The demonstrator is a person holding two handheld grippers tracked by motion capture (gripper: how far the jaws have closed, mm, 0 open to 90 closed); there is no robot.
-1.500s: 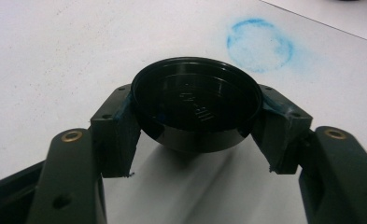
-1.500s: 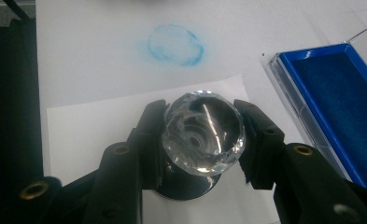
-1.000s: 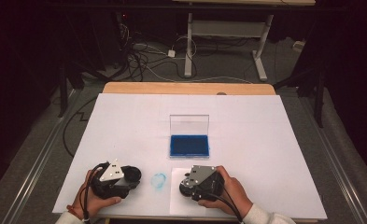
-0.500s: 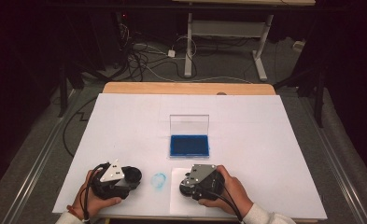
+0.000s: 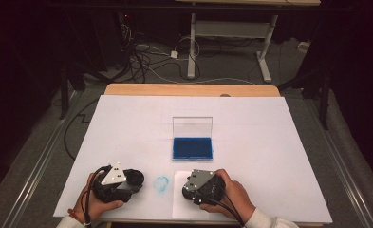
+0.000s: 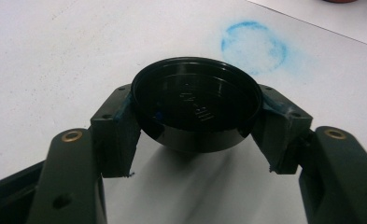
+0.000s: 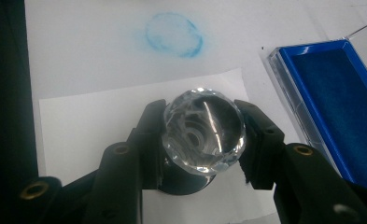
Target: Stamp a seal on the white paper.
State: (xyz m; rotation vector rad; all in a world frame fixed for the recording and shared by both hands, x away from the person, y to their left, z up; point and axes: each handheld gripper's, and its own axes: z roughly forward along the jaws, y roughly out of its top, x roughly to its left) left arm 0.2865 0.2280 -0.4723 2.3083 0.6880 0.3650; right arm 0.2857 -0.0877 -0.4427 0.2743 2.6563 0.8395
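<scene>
My left gripper (image 6: 195, 128) is shut on a round black cap (image 6: 195, 102), its pads pressing on both sides of the rim; from above the cap (image 5: 135, 179) sits just over the white tabletop. My right gripper (image 7: 202, 140) is shut on a stamp with a clear faceted knob (image 7: 203, 130) on a black base, held over a white paper sheet (image 7: 88, 121). Between the two grippers lies a round blue ink print (image 5: 161, 184) on the table. An open ink pad (image 5: 192, 147) with a blue cushion and an upright clear lid stands beyond them at the middle.
The white table cover (image 5: 269, 142) ends in a wooden far edge (image 5: 189, 90). Beyond it are desk legs and cables on the floor. The paper sheet (image 5: 179, 209) lies at the near edge under my right hand.
</scene>
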